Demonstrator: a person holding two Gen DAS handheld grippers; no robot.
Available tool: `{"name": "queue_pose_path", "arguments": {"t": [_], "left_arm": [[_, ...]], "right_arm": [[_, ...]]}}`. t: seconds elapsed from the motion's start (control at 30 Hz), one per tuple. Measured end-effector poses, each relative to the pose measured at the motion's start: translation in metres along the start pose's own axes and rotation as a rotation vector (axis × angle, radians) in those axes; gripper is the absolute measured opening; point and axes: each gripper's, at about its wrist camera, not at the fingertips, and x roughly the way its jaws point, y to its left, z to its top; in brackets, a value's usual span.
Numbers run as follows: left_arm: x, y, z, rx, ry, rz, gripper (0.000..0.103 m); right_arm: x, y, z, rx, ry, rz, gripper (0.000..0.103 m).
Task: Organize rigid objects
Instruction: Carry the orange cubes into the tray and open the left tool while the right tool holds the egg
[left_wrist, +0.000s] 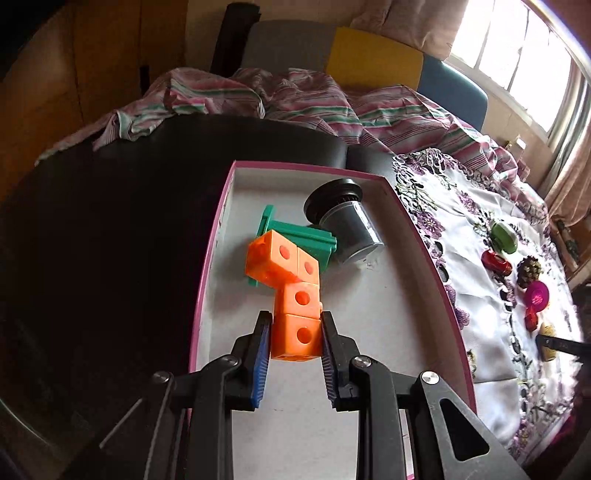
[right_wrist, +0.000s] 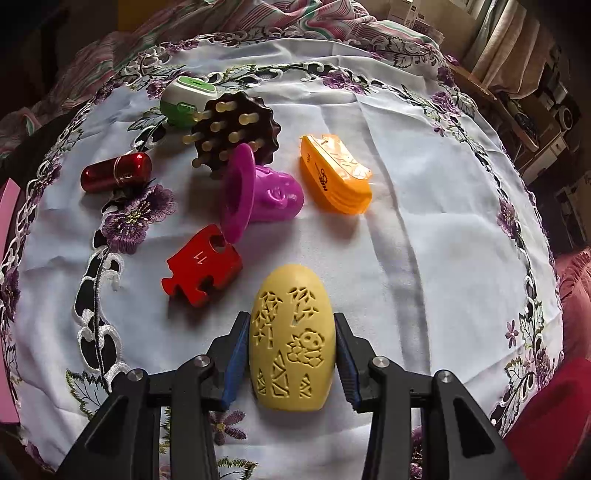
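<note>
My left gripper (left_wrist: 295, 332) is shut on the near end of an orange chain of linked cubes (left_wrist: 291, 280), inside a white box with a pink rim (left_wrist: 218, 236). A green plastic piece (left_wrist: 299, 236) and a black cylinder (left_wrist: 343, 225) also lie in the box. My right gripper (right_wrist: 291, 354) is shut on a yellow carved oval (right_wrist: 291, 343) on the embroidered white cloth (right_wrist: 424, 240). Beyond it lie a red puzzle piece (right_wrist: 201, 267), a magenta cup (right_wrist: 258, 194), an orange comb-like piece (right_wrist: 336, 173), a brown studded disc (right_wrist: 232, 129), a red capsule (right_wrist: 116, 171) and a green-and-white gadget (right_wrist: 184, 98).
The box sits on a black surface (left_wrist: 110, 240) next to the cloth (left_wrist: 480, 295). A striped rumpled sheet (left_wrist: 295, 99) lies behind. The loose objects also show in the left wrist view at the right (left_wrist: 517, 266). A window (left_wrist: 517, 55) is at upper right.
</note>
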Motion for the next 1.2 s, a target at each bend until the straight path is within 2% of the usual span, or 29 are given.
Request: {"name": "queue_pose_path", "arguments": {"t": [0.17,0.3,0.4,0.57,0.63,0.7,0.73,1.03,1.2], "left_arm": [[0.003,0.003,0.004,0.015,0.019,-0.032,0.025],[0.022,0.002,0.016,0.013,0.065,-0.021,0.025],[0.039,-0.001,0.028,0.037,0.077,0.014,0.025],[0.056,0.001,0.041,0.018,0.087,0.033,0.026],[0.052,0.004,0.040,0.003,0.073,0.030,0.028],[0.045,0.004,0.038,0.004,0.053,0.033,0.044],[0.041,0.004,0.036,0.010,0.042,0.038,0.046],[0.008,-0.002,0.018,0.037,-0.025,0.080,0.047],[-0.009,-0.008,0.008,0.055,-0.055,0.080,0.048]], "right_arm": [[-0.001,0.000,0.000,-0.001,0.000,-0.001,0.043],[-0.001,0.000,0.000,0.001,0.000,0.000,0.043],[-0.001,0.000,0.000,0.003,0.001,0.003,0.043],[0.000,-0.001,0.002,0.004,0.002,0.005,0.043],[0.000,-0.001,0.002,0.006,0.002,0.009,0.043],[0.006,-0.003,0.008,0.003,0.002,0.008,0.043],[0.006,-0.003,0.008,0.001,0.002,0.006,0.043],[0.004,-0.003,0.009,-0.007,-0.002,0.000,0.043],[0.004,-0.001,0.008,-0.014,-0.006,-0.006,0.043]]}}
